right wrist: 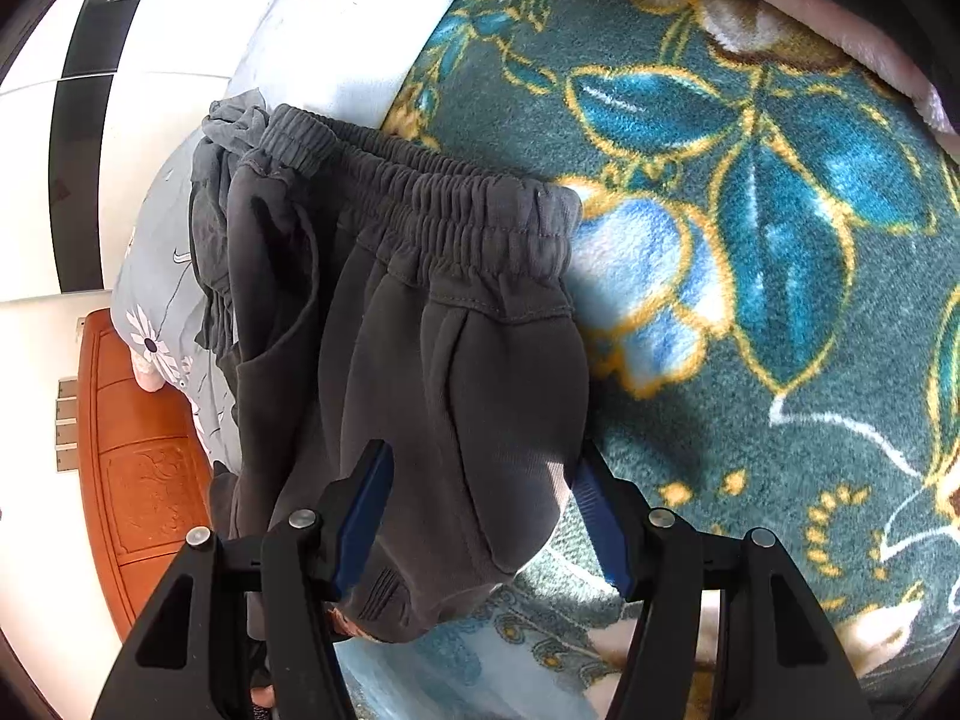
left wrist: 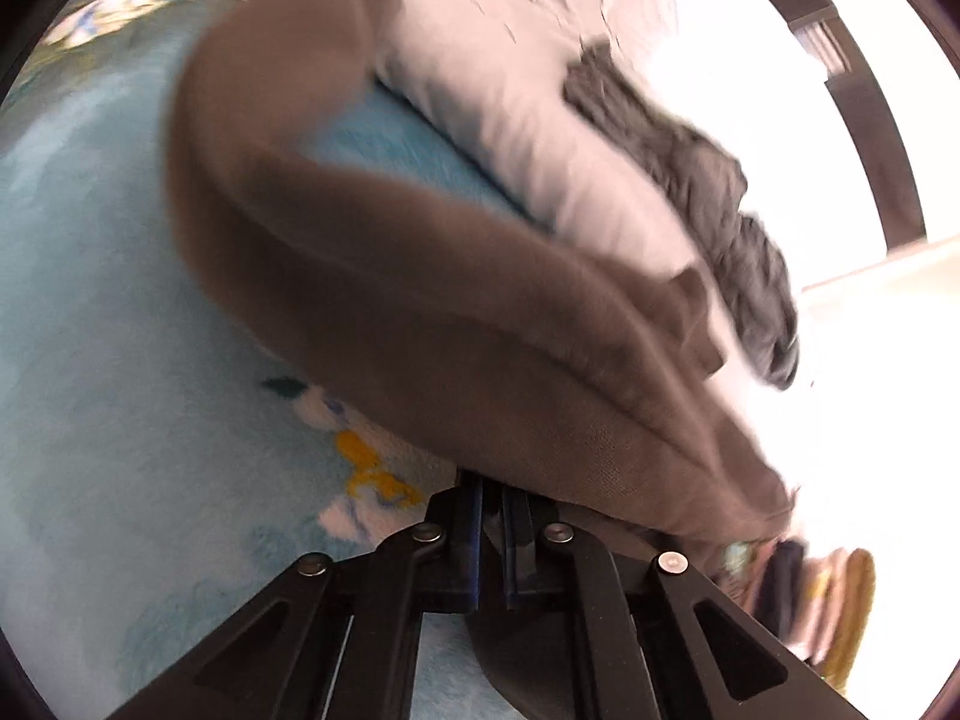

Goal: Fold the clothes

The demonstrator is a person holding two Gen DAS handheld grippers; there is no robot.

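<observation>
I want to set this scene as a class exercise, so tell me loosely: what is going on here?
A person with a gripper in each hand is folding dark grey sweatpants on a floral blanket. The left gripper is shut on a fold of the fabric, lifting it above the blanket. The right gripper is open, its blue fingers either side of the pants' lower end. The elastic waistband lies farthest from it.
</observation>
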